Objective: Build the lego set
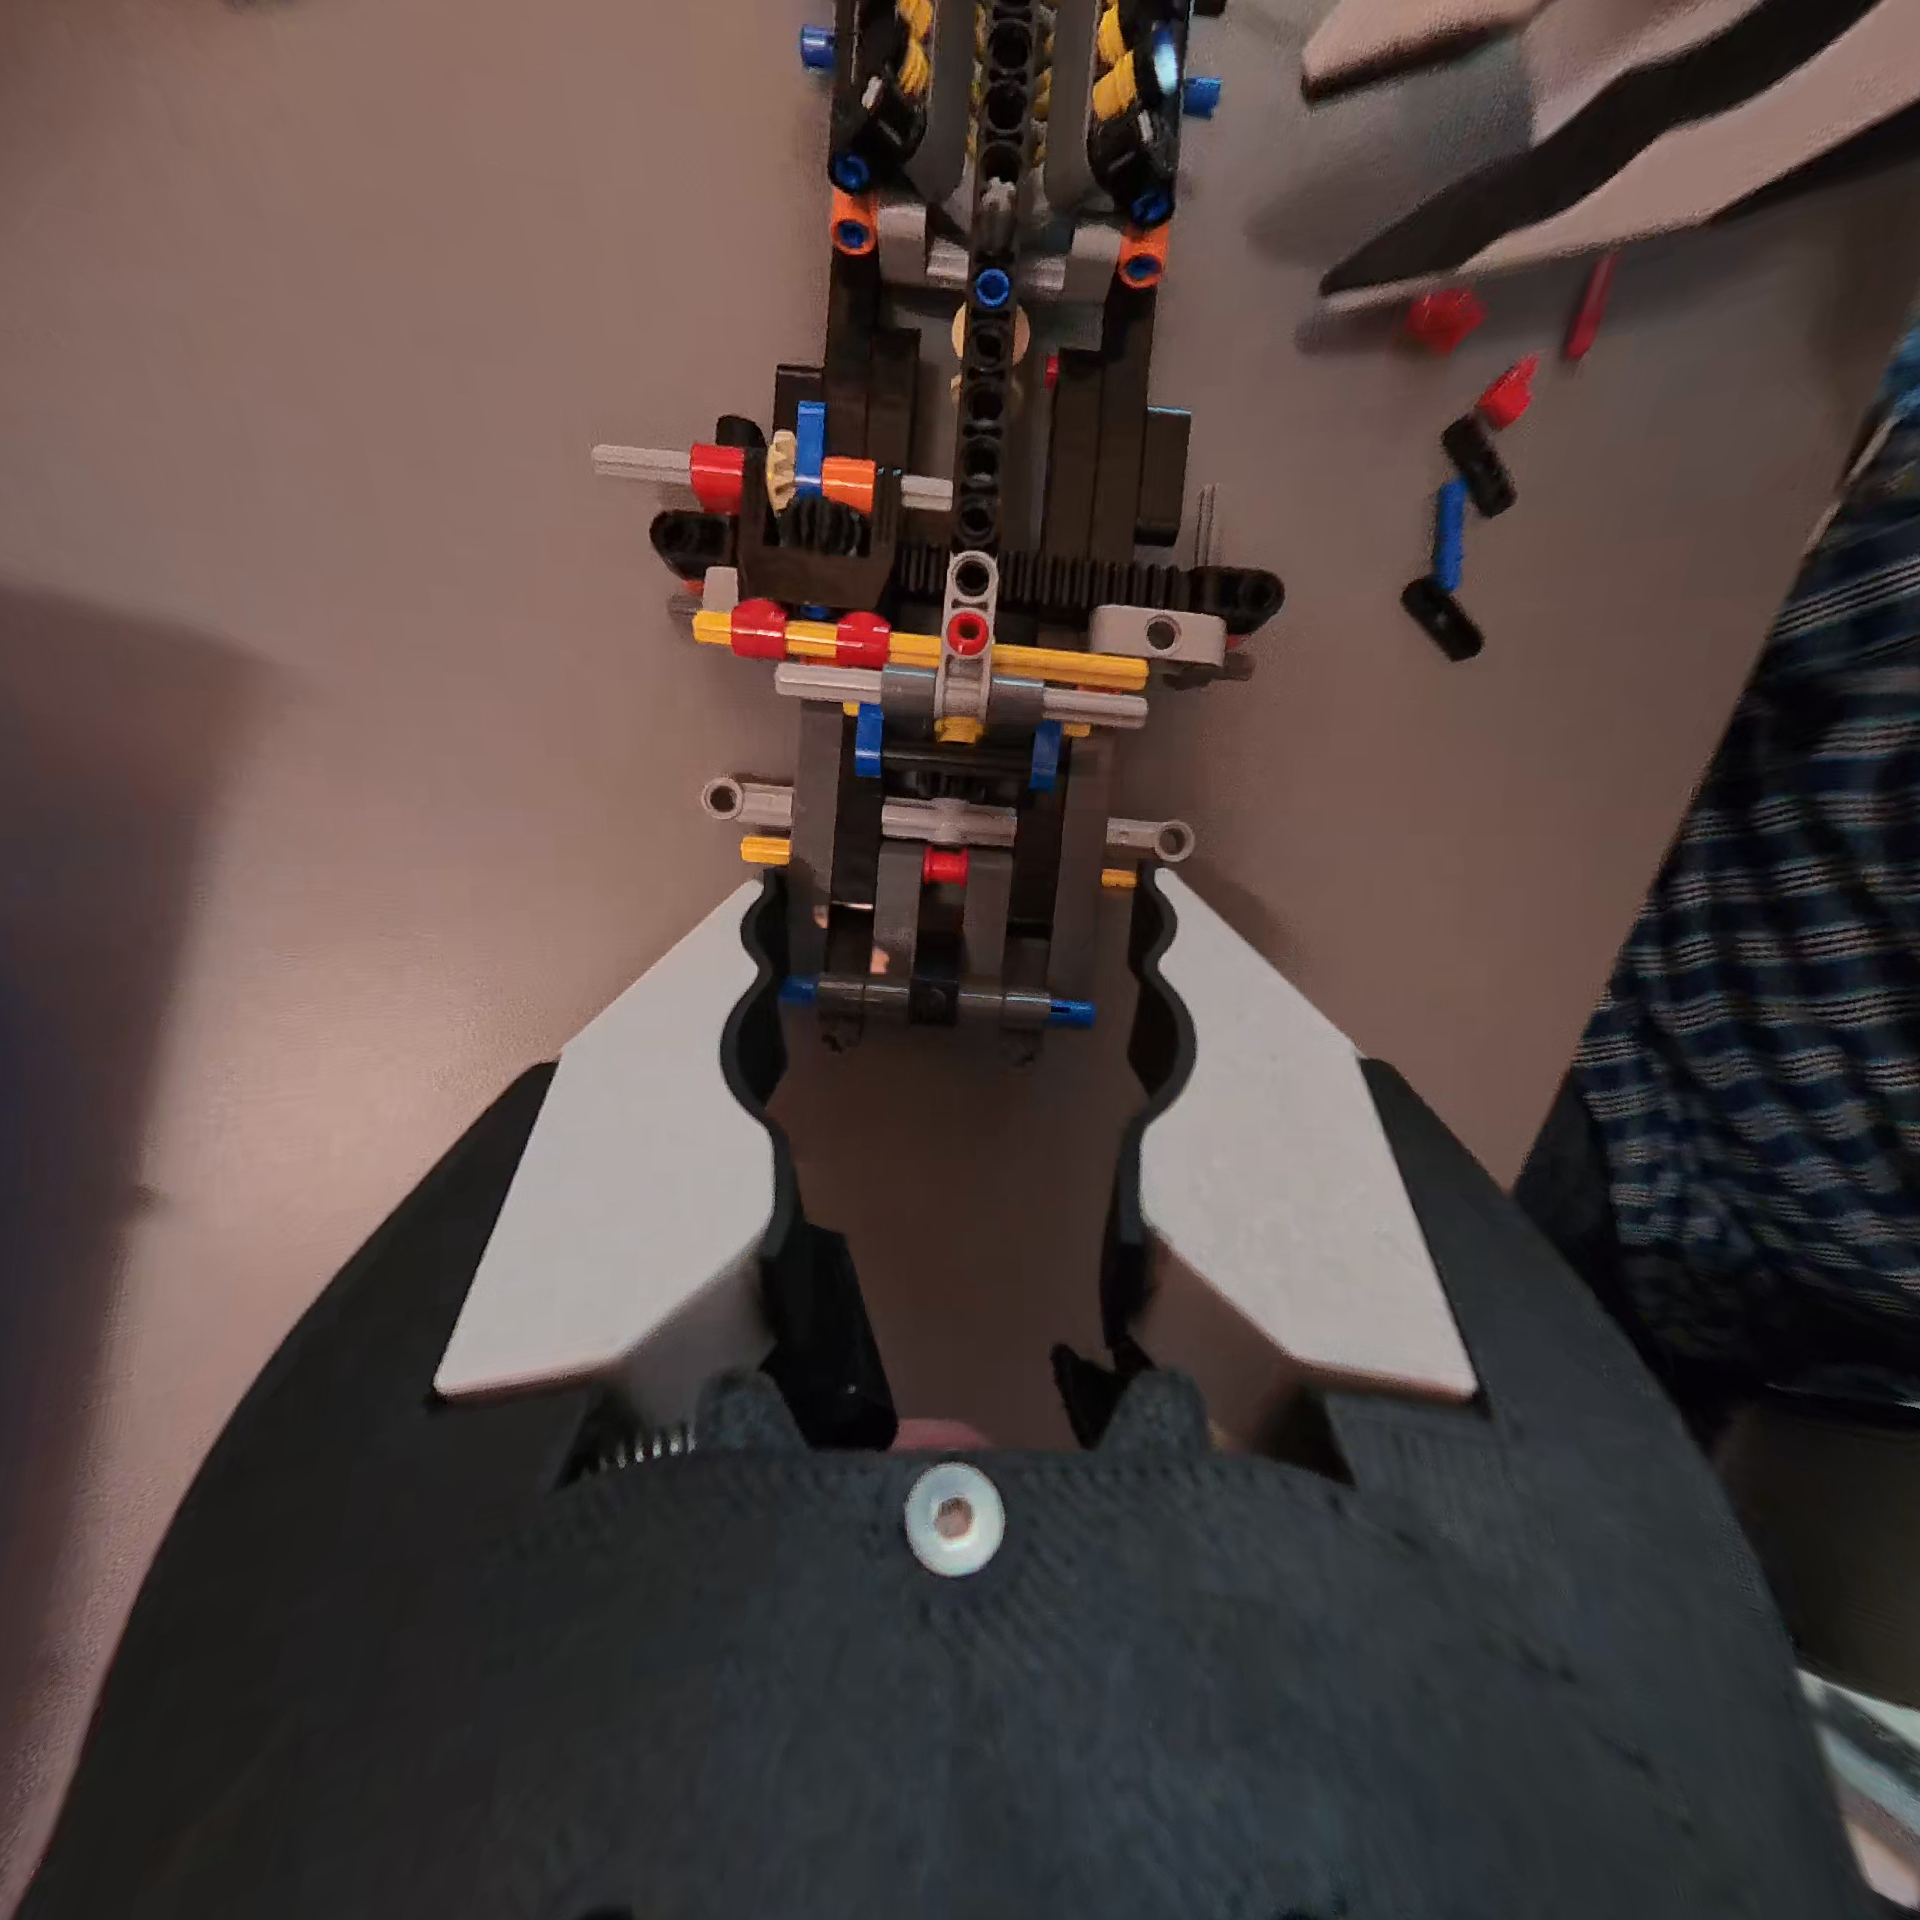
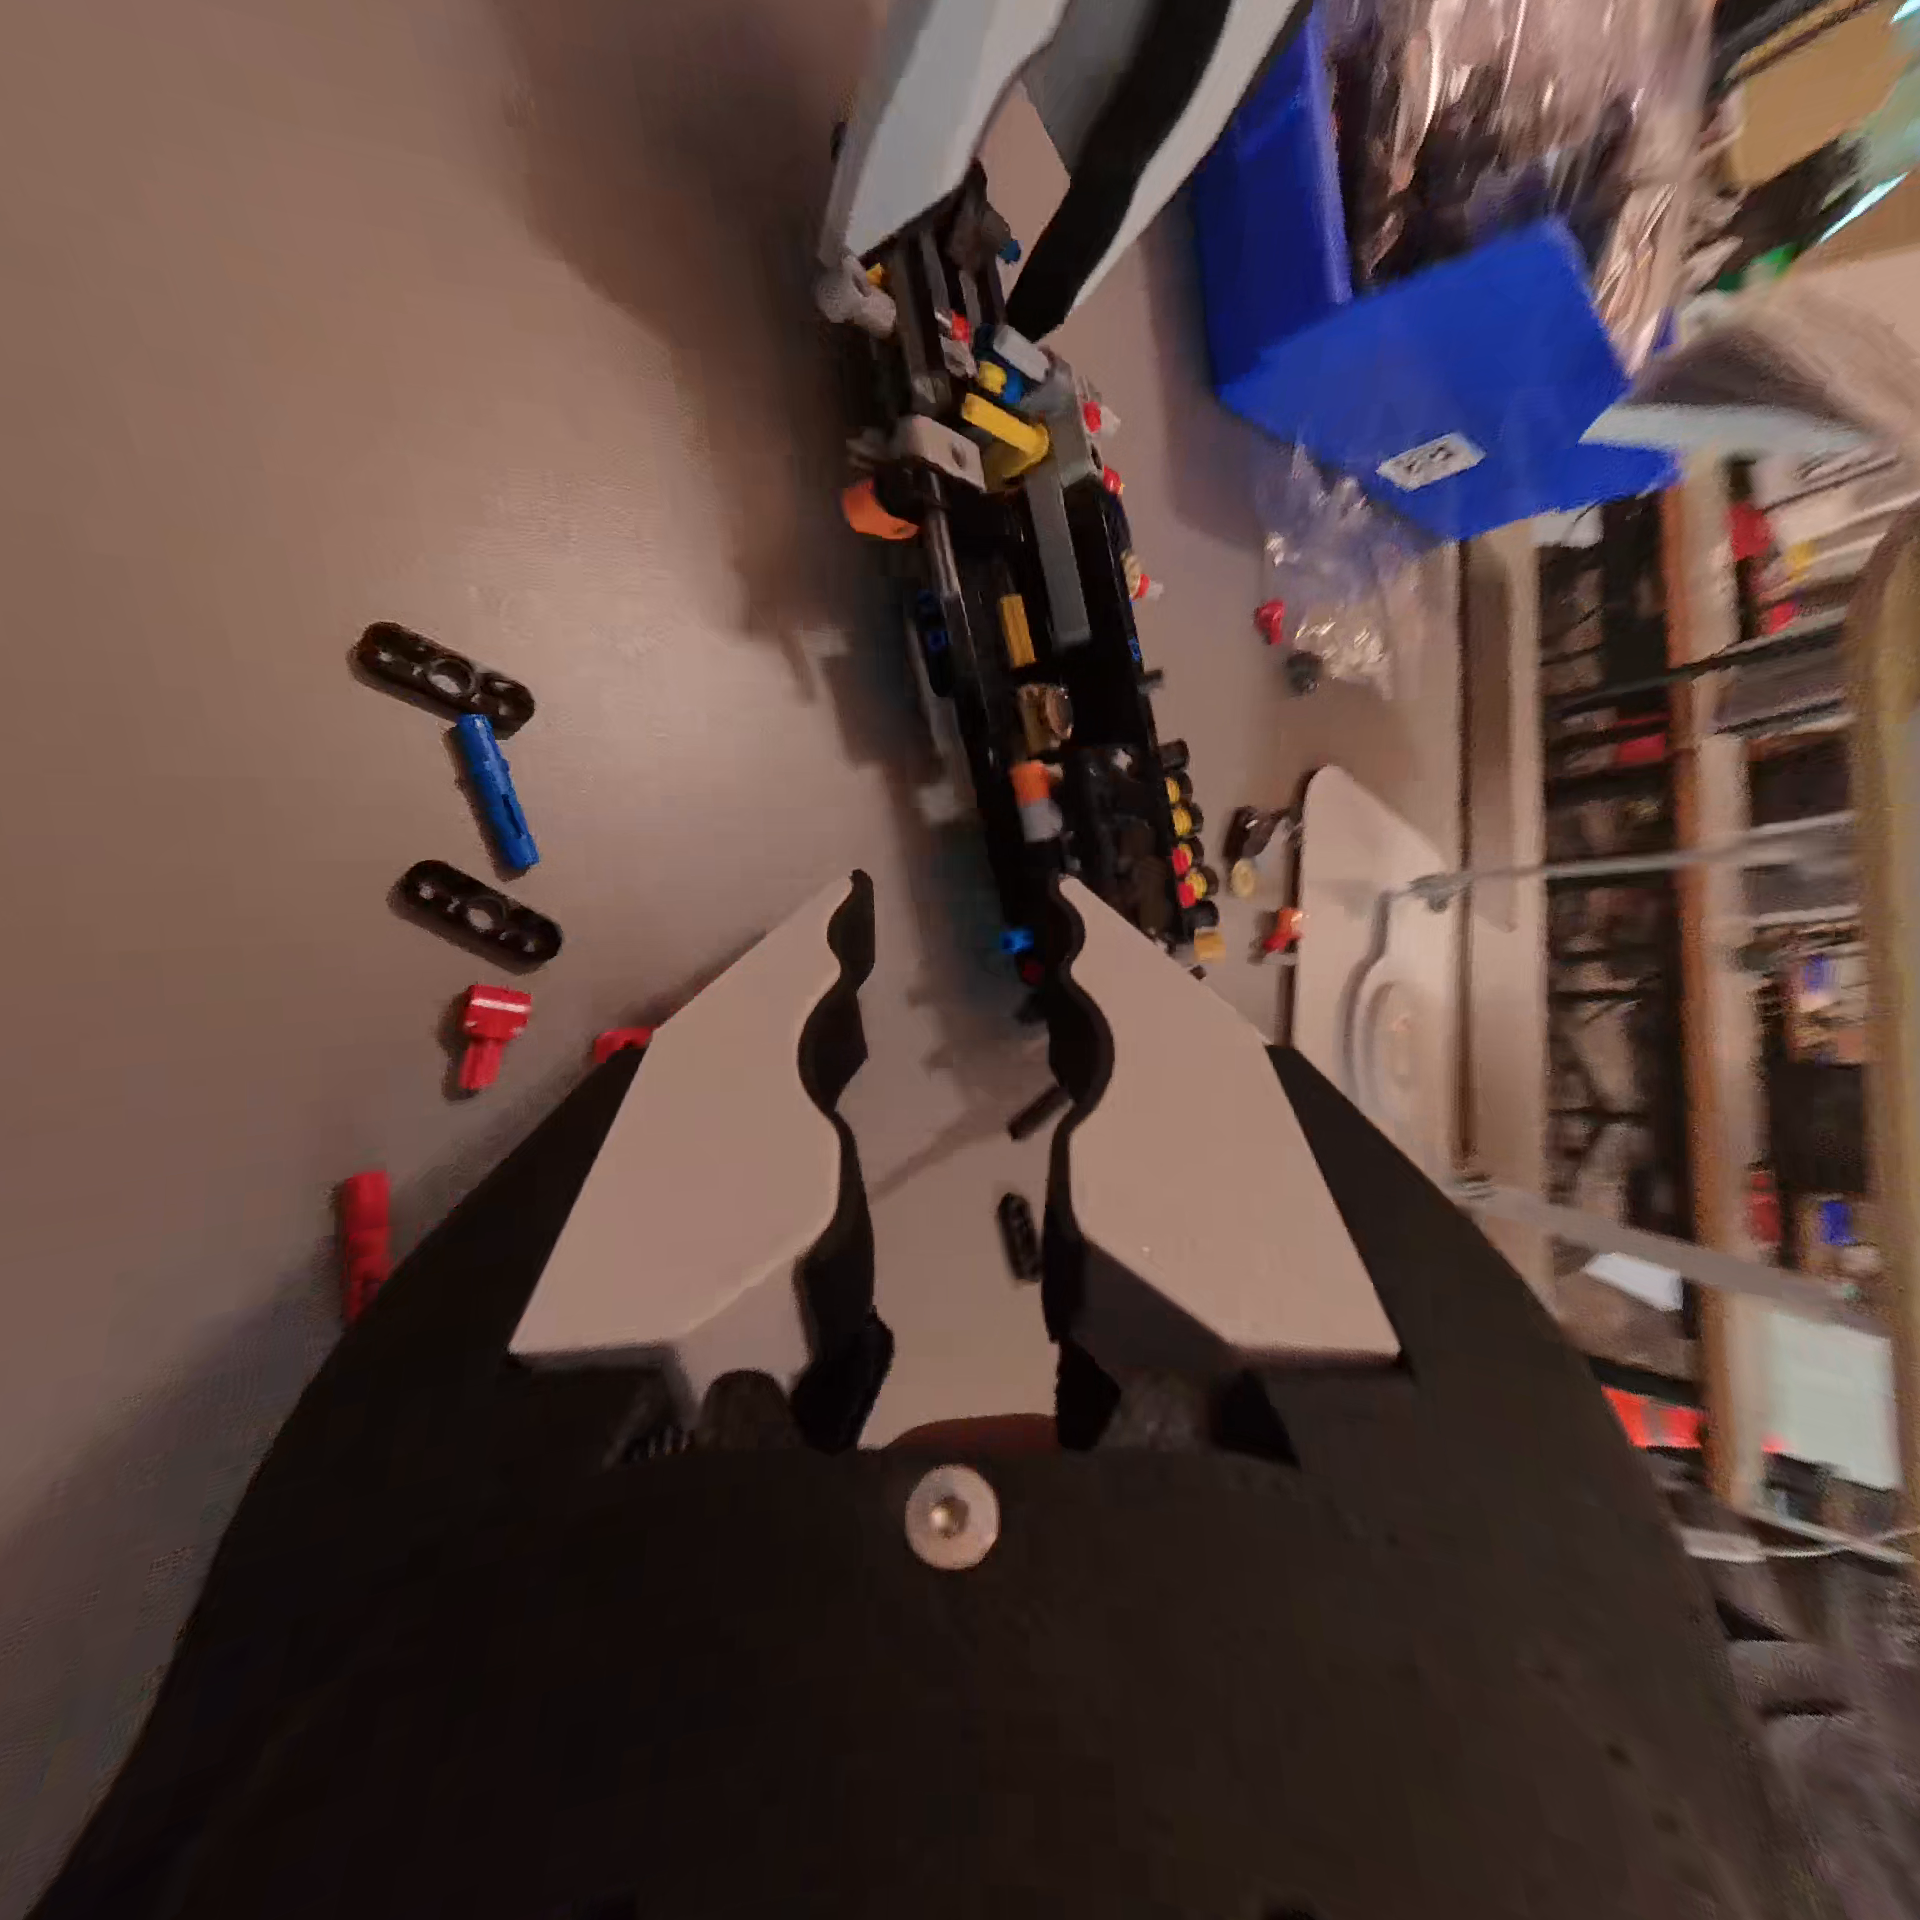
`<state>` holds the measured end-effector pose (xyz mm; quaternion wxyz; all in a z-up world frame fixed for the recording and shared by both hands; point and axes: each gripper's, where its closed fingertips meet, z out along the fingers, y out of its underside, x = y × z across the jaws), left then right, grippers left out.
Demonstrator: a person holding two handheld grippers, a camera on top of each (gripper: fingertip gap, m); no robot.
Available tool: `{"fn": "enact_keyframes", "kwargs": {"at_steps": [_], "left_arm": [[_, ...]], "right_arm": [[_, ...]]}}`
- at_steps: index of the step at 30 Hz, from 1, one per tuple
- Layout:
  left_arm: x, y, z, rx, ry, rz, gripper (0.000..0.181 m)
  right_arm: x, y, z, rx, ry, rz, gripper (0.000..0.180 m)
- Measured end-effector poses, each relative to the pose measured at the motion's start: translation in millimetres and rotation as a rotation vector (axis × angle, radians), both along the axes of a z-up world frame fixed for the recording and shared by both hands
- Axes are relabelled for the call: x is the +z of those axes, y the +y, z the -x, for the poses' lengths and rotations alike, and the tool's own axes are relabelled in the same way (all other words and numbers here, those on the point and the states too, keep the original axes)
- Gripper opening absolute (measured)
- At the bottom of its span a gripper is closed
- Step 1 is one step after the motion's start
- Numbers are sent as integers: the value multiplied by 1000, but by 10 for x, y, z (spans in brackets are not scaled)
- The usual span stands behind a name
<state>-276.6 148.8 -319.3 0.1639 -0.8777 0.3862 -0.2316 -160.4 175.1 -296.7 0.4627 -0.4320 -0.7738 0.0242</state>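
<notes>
The long lego model [image 1: 977, 644] lies flat on the brown table [image 1: 364, 727], running away from the left claw [image 1: 961, 894] toward twelve o'clock. That claw grasps the model's near end, one finger on each side of the frame.

The right claw [image 2: 961, 904] hangs released and empty just beside the model's other end, its fingers parted over bare table.

The risk, I judge, is a sideways twist: thin grey and yellow rods stick out along the model and could catch a finger or pop loose.

Loose pieces lie at nine o'clock of the right claw: two black links [image 2: 442, 673], a blue pin [image 2: 497, 792] and a red connector [image 2: 488, 1034]. A careless sweep would scatter them. A blue bin [image 2: 1455, 395] crowds two o'clock; open room lies toward ten.
</notes>
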Motion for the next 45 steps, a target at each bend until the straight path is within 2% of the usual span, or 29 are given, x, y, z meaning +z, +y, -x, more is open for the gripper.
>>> {"fn": "enact_keyframes", "kwargs": {"at_steps": [4, 10, 13, 15, 17, 19, 21, 24, 28, 32, 35, 39, 41, 45], "left_arm": [[54, -7, -22, 15, -90, 107, 64], [100, -33, -49, 14, -166, 210, 64], [105, -34, -32, 19, -175, 223, 59], [142, -28, -60, 32, -222, 237, 53], [121, -6, -29, 48, -216, 229, 40], [88, -27, -38, 37, -213, 229, 42], [65, -43, -56, 29, -208, 222, 42], [91, -50, -54, 27, -220, 200, 48], [79, -42, -14, 28, -163, 90, 69], [217, -19, -9, 33, -116, -109, 82], [293, -50, -21, 16, -46, -280, 83], [320, 87, -65, 27, 118, -572, 73], [298, 188, -53, 15, 232, -687, 62], [211, 291, -63, -33, 365, -755, 37]], "right_arm": [[5, 26, 179, 72, 0, -212, 24], [77, 74, 401, 113, 56, -363, 17], [118, 104, 437, 127, 77, -393, 12], [111, 106, 427, 128, 66, -387, 19], [9, 100, 420, 148, 27, -371, 19], [-91, 123, 412, 157, -3, -380, 18], [-140, 118, 410, 165, -10, -362, 6], [-119, 125, 422, 162, 24, -317, 5], [-63, 128, 434, 154, 51, -248, 5], [36, 174, 439, 133, 58, -191, 4], [107, 222, 444, 124, 51, -165, 4], [178, 228, 465, 133, 37, -143, 3], [187, 224, 474, 136, 30, -130, 4], [218, 195, 475, 139, 31, -82, 4]]}}
